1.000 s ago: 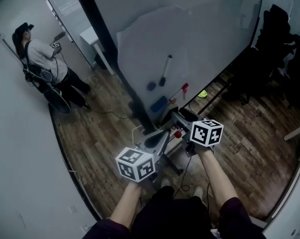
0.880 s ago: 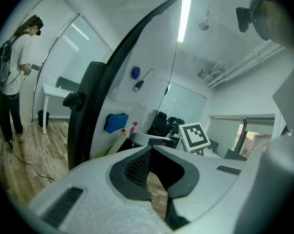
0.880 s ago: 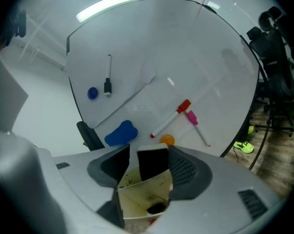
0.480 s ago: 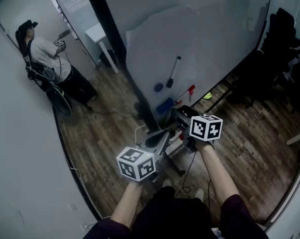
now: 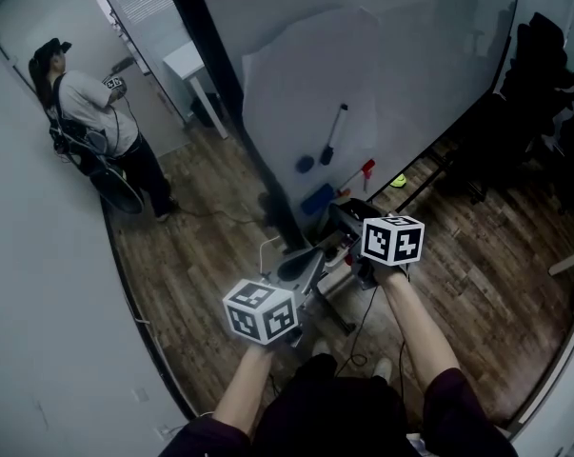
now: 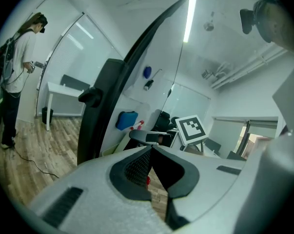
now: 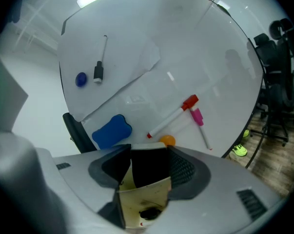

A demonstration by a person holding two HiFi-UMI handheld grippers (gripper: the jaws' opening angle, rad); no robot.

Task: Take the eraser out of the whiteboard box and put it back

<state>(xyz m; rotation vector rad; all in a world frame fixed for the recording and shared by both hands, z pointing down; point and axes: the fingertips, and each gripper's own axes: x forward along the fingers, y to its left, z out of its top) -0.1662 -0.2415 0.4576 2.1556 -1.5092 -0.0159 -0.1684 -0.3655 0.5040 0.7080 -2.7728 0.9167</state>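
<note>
The only print showing is the black-and-white square patterning on your two cubes, the left one [image 5: 261,312] and the right one [image 5: 393,240]; no lettering is reading clearly anywhere.

Your right gripper [image 7: 149,151] is closing its jaws, and the eraser [image 7: 144,199] is sitting between them. It is black on top and cream below with a dark smudge, and its sides are lying against both pads. Your left gripper [image 6: 150,149] is holding its jaws together at the tips with nothing between them.

Compared with a second ago, the head view is framing the whiteboard [image 5: 382,74] slightly higher and further right, and your right cube is sitting a touch higher. The person [image 5: 87,112] by the far wall is standing with their legs placed differently. Since half a second ago, almost nothing is changing.

The head view is hiding the eraser under your right cube, so only the right gripper view is showing it. That view is also showing a blue pad [image 7: 111,130], a red-capped marker [image 7: 172,117], a pink marker [image 7: 199,123] and an orange ball [image 7: 167,140] on the board. The left gripper view is showing the board nearly edge-on, with a ceiling light strip [image 6: 189,13] above it.
</note>
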